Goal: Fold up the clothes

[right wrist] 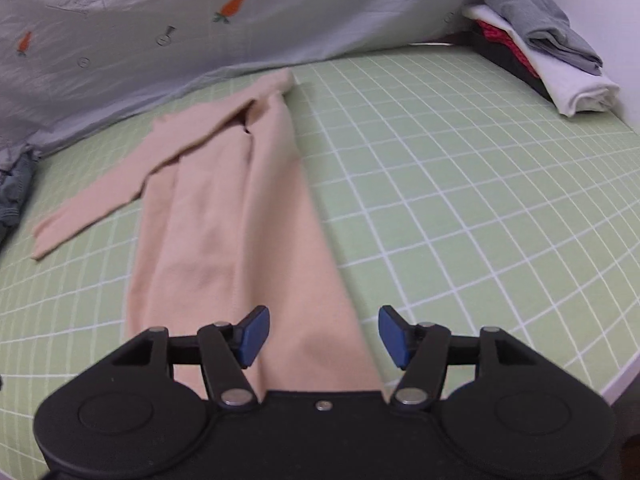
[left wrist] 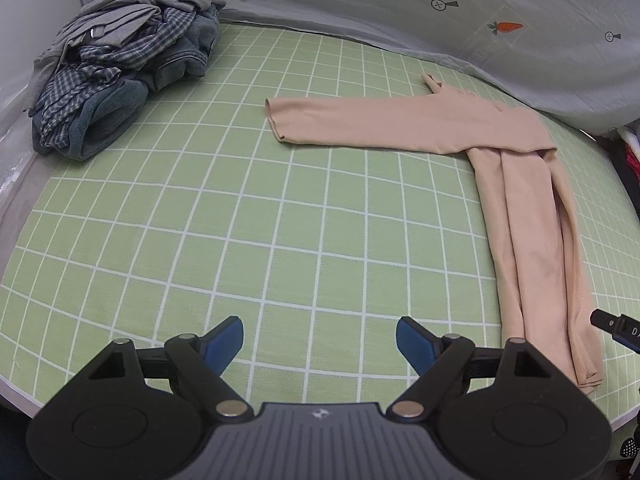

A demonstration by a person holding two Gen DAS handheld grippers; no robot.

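a heap of unfolded grey, checked and dark clothes is shown only in the left wrist view, at the far left of the green checked sheet, while a stack of folded clothes at the far right corner is seen clearly only from the right wrist. the beige garment is laid flat on the right part of the sheet, its body folded into a long narrow strip with one sleeve stretched out sideways to the left; the same garment is seen running away from the right gripper, whose blue pads are held apart above the near end of the cloth without pressing it. the left gripper is held wide open over bare sheet, with nothing between its pads. a pale carrot-print cover is banked along the far edge, and a broad stretch of sheet is left free between heap and garment.
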